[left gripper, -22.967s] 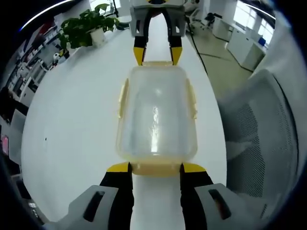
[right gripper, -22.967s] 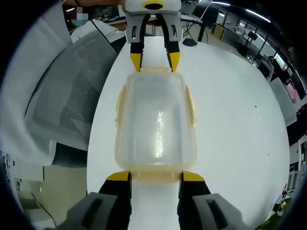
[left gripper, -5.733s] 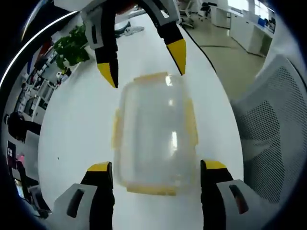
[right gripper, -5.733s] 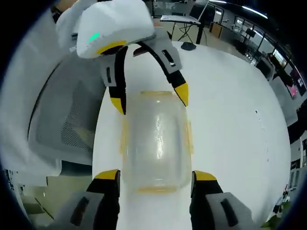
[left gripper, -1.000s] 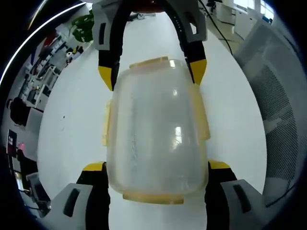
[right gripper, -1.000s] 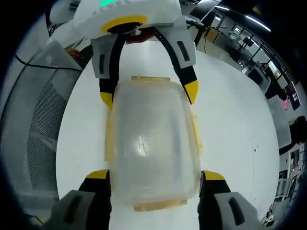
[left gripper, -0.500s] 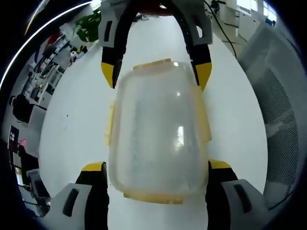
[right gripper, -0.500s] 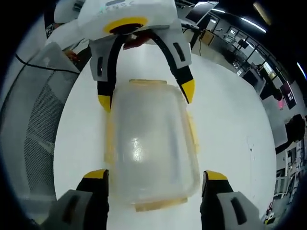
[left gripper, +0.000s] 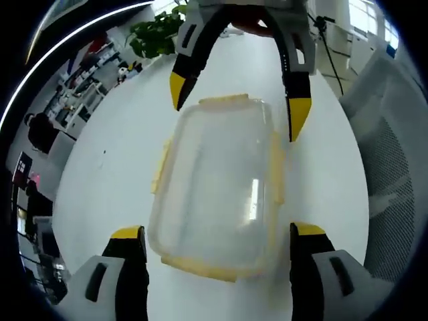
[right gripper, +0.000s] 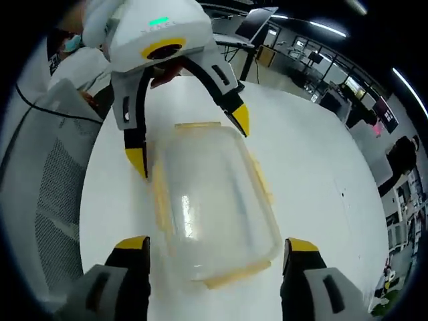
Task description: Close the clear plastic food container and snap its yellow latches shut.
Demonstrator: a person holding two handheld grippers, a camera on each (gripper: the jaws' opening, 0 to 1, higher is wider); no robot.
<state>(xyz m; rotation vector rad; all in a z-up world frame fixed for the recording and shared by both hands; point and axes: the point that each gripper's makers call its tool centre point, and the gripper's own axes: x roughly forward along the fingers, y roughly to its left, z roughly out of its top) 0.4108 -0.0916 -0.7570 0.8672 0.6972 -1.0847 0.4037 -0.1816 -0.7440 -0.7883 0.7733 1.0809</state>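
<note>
The clear plastic container point(left gripper: 217, 187) lies on the white table point(left gripper: 114, 174) with its lid on. Yellow latches point(left gripper: 276, 167) run along its sides and ends; I cannot tell if they are snapped down. My left gripper point(left gripper: 217, 231) is open, its yellow-tipped jaws wide on either side of the container's near end without touching it. The right gripper point(left gripper: 237, 105) comes in from the top, open, straddling the far end. From the right gripper view the container point(right gripper: 214, 207) sits between my open right gripper point(right gripper: 216, 243) and the open left gripper point(right gripper: 188, 140).
A grey mesh office chair point(left gripper: 394, 167) stands by the table's edge, also seen as the chair point(right gripper: 47, 187). A potted plant point(left gripper: 157, 37) sits at the table's far end. A person point(right gripper: 401, 160) stands in the background among desks.
Both views have pulled back and rolled, so the container looks smaller and skewed. The opposite gripper's tips stand a bit farther from the container's corners. Both grippers remain open.
</note>
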